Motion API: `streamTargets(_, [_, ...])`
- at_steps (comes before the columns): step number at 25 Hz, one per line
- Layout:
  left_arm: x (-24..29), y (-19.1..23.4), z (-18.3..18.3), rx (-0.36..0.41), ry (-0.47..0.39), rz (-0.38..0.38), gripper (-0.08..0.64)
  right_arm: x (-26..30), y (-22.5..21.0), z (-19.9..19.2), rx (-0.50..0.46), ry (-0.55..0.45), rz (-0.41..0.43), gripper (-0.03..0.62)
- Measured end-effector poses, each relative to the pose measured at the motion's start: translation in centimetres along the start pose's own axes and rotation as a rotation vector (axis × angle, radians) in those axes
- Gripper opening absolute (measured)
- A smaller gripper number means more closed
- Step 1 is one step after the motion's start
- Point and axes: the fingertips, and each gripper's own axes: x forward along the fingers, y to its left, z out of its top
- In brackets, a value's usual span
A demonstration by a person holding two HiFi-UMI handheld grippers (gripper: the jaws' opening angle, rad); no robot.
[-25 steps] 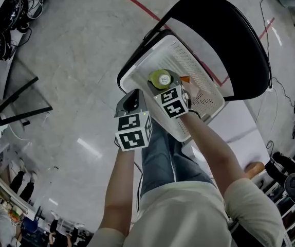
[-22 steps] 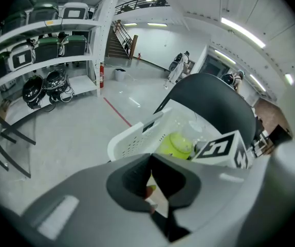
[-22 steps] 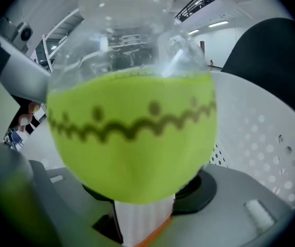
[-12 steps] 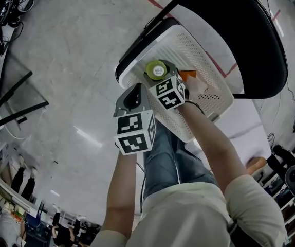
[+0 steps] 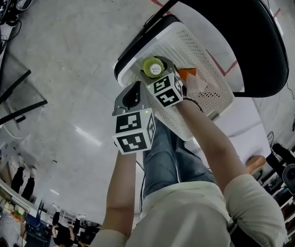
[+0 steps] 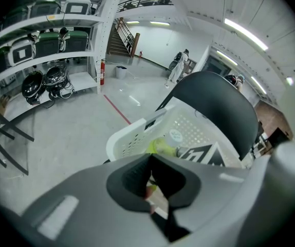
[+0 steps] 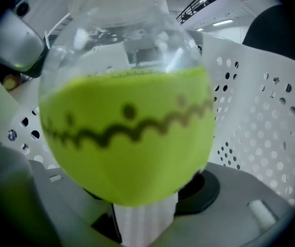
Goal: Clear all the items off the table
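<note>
A clear bottle (image 5: pixel 154 67) with a yellow-green label and a pale cap stands upright in the near corner of a white perforated basket (image 5: pixel 201 50) on a black chair (image 5: pixel 250 40). My right gripper (image 5: pixel 155 76) reaches down into the basket with the bottle (image 7: pixel 127 138) between its jaws. Those jaws have just been opening and now stand loose around it. An orange item (image 5: pixel 187 74) lies in the basket beside it. My left gripper (image 5: pixel 133 90) hangs just outside the basket's near rim (image 6: pixel 122 138), shut (image 6: pixel 150 189) and empty. The bottle (image 6: pixel 160 146) also shows in the left gripper view.
A white table (image 5: pixel 245 130) lies at the lower right behind my right arm. A black metal frame (image 5: pixel 14 104) stands on the grey floor at left. Shelves with bins and headsets (image 6: pixel 44 50) line the far wall, and a red floor line (image 6: pixel 116 109) runs toward the chair.
The right gripper and the bottle have sunk deeper into the basket's near corner. The left gripper has stayed beside the rim.
</note>
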Motion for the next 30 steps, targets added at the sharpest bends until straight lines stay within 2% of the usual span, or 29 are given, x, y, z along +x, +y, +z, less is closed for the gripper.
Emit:
streamTargets(6, [0.0,0.0,0.0,0.0,-0.009,0.007,0.008,-0.4,0.5,-0.7,0.028,-0.001,0.042,0.354])
streamTargets(18, [-1.1,-1.0,-0.5,0.002,-0.024,-0.002,0.008,-4.5,0.0,-0.1,0.035,-0.046,0.011,0.354])
streamTargets(30, [-5.6,-3.5,-1.1,0.012,-0.052,-0.01,0.009,-11.6,0.5,0.6,0.036,-0.081,-0.025,0.353])
